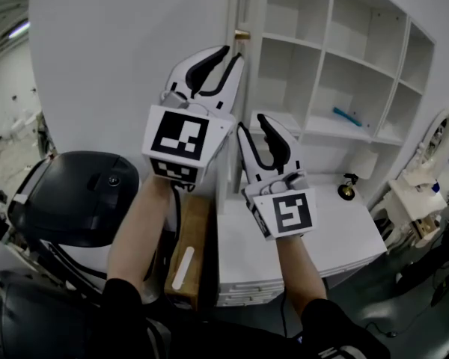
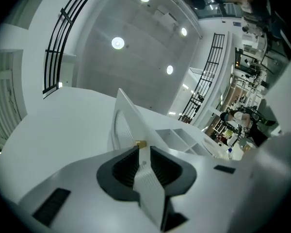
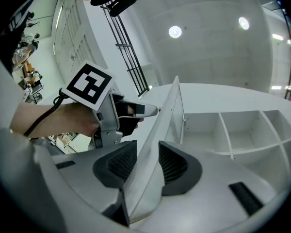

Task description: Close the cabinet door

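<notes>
The white cabinet door stands open, its free edge toward me, with a brass knob near the top. The open shelf cabinet is to its right. My left gripper is raised at the door's edge just below the knob. In the left gripper view the door edge runs between its pads, which sit against it. My right gripper is lower on the same edge. Its jaws straddle the door and stand apart from it. The left gripper shows beyond the door there.
A blue item lies on a cabinet shelf. Below the shelves is a white drawer unit with a small dark and brass object on top. A cardboard box and a black rounded machine stand at the lower left.
</notes>
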